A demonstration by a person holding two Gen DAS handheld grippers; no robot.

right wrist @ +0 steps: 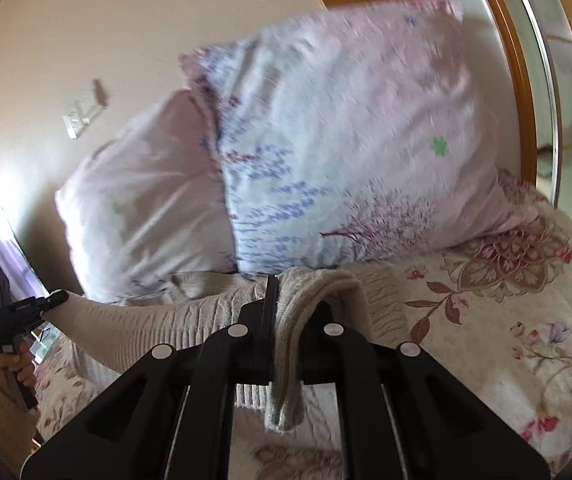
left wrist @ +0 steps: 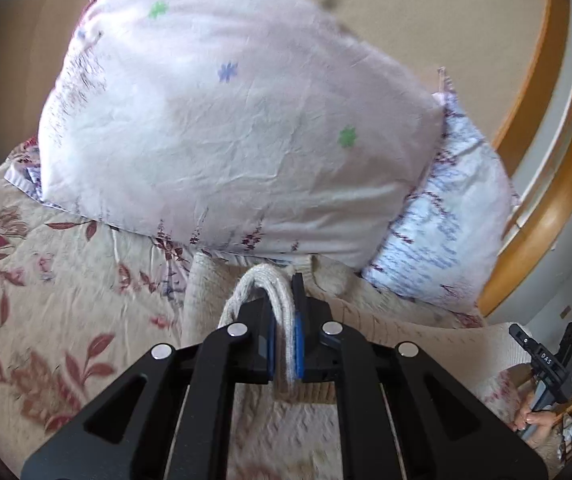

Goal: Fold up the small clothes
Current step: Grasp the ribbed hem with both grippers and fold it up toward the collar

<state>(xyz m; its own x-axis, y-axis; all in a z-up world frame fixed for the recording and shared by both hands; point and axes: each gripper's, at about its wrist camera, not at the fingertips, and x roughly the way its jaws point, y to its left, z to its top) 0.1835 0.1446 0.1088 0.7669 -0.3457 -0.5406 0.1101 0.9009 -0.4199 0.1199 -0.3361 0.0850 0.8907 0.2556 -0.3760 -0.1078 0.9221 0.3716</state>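
A cream knitted sweater [left wrist: 386, 320] is held up over the floral bedspread, stretched between both grippers. My left gripper [left wrist: 283, 320] is shut on a bunched fold of its ribbed edge, which loops over the fingers. My right gripper [right wrist: 286, 320] is shut on another fold of the sweater [right wrist: 165, 332], which drapes down between the jaws. In the right wrist view my left gripper [right wrist: 51, 300] shows at the far left, clamped on the sweater's end. In the left wrist view my right gripper [left wrist: 526, 340] shows at the far right.
Two pale floral pillows [left wrist: 225, 120] [right wrist: 346, 152] lean against the beige wall just beyond the sweater. The floral bedspread [left wrist: 25, 300] lies below. A wooden bed frame [left wrist: 542, 200] and a mirror edge [right wrist: 546, 80] stand to the right.
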